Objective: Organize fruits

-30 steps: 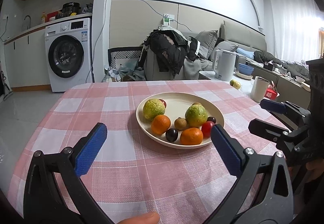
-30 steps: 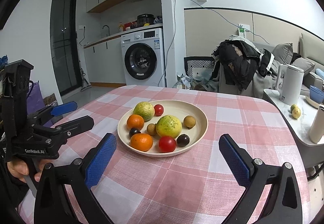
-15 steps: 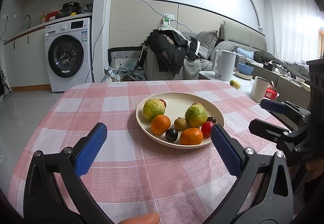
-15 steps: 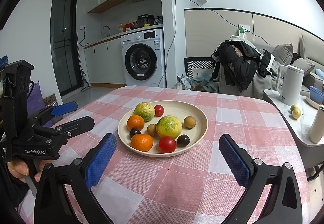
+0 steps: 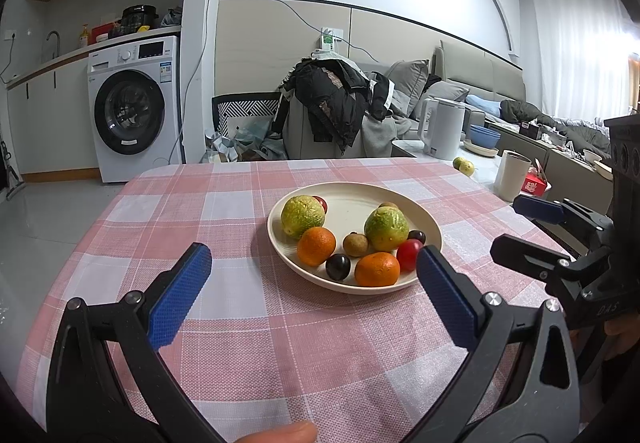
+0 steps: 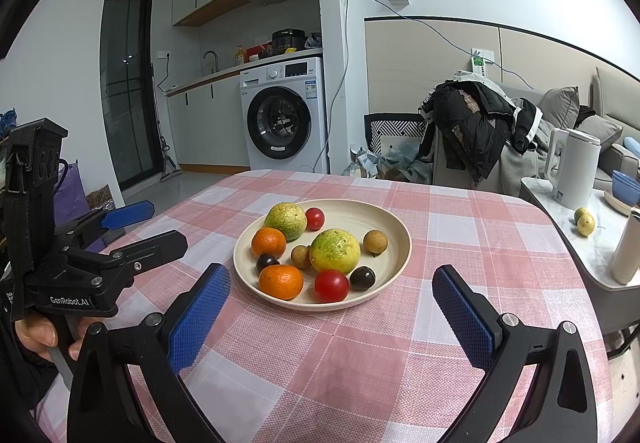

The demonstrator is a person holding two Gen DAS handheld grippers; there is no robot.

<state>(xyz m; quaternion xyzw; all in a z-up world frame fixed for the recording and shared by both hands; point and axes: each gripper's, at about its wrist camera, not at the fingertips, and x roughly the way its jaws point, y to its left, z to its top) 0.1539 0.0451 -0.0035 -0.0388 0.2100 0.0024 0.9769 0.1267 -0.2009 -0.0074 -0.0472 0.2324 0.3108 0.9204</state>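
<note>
Fruits sit together in a cream plate (image 5: pixel 434 239) near the middle of the bench (image 5: pixel 224 203), which wears a pink-and-white check cloth. We count two green-yellow citrus (image 5: pixel 303 216) (image 6: pixel 335 251), two oranges (image 5: pixel 316 246) (image 6: pixel 281 281), two red cherry tomatoes (image 6: pixel 331 285) (image 6: pixel 315 218), two dark plums (image 6: pixel 363 278) (image 5: pixel 338 266) and two small brown longan-type fruits (image 6: pixel 375 241) (image 5: pixel 355 244). In the right wrist view one green citrus lies at the far left of the plate w/ a tomato just beside it; the other sits mid-plate, w/ a brown fruit on each side. One orange, one tomato and one plum line the near rim.

Our left claw (image 5: pixel 314 293) hovers over the cloth on the near side of the plate, blue pads spread wide, nothing between them; its right pad (image 5: pixel 444 297) stands just in front of the plate's near right rim. Our right claw (image 6: pixel 330 317) is likewise wide and empty, near the plate but not touching it. Each claw shows at the edge of the other's view, and a hand (image 6: pixel 38 335) grips the left one's handle.

Beyond the bench: a washing machine (image 6: pixel 282 115), a chair heaped w/ dark clothes (image 6: pixel 476 123), and to the right a side counter w/ a white kettle (image 6: pixel 574 167) and two more small yellow-green fruits (image 6: pixel 584 221).
</note>
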